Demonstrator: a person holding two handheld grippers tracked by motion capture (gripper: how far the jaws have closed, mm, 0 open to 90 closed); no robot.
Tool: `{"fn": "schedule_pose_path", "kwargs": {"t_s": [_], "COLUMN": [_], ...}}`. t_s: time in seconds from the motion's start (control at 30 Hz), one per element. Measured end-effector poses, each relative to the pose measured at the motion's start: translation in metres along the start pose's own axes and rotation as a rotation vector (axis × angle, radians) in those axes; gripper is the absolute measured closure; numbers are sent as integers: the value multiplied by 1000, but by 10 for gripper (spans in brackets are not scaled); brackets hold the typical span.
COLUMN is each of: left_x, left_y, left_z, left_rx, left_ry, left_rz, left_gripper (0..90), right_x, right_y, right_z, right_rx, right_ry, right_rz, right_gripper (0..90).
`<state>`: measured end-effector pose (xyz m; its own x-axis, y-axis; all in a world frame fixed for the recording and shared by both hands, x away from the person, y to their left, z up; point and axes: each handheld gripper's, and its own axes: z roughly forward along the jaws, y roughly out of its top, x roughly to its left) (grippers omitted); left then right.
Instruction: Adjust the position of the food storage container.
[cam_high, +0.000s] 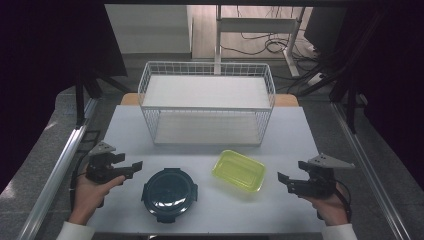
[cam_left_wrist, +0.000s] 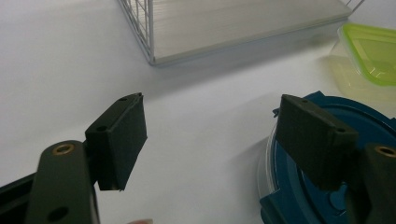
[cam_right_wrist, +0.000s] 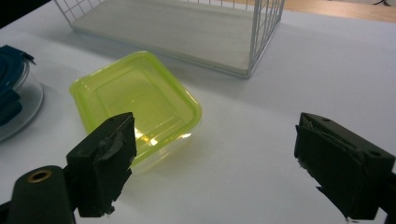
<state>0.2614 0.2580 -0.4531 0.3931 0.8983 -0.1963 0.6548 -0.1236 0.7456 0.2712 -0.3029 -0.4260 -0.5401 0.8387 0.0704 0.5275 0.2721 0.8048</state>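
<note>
High view shows both grippers, left gripper (cam_high: 131, 166) and right gripper (cam_high: 285, 179), wide open and empty beside the round blue-lidded container (cam_high: 169, 193) and lime-green container (cam_high: 239, 170), probably light, rigid, slippery plastic best gripped at rims.

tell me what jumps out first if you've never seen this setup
The white wire rack stands at the middle of the white table, toward its far edge. In front of it lie a round container with a dark blue lid, left of centre, and a yellow-green rectangular container to its right. The left gripper and right gripper sit open at either side, holding nothing.
</note>
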Motion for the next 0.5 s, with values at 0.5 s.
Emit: {"fn": "schedule_pose_path", "kwargs": {"t_s": [0.5], "left_x": [-6], "left_y": [-4], "left_z": [-12], "left_rx": [-3], "left_ry": [-5], "left_rz": [36], "left_gripper": [252], "right_x": [3], "right_y": [0], "right_z": [3], "right_rx": [37], "right_ry": [22], "right_rz": [18], "right_gripper": [180]}}
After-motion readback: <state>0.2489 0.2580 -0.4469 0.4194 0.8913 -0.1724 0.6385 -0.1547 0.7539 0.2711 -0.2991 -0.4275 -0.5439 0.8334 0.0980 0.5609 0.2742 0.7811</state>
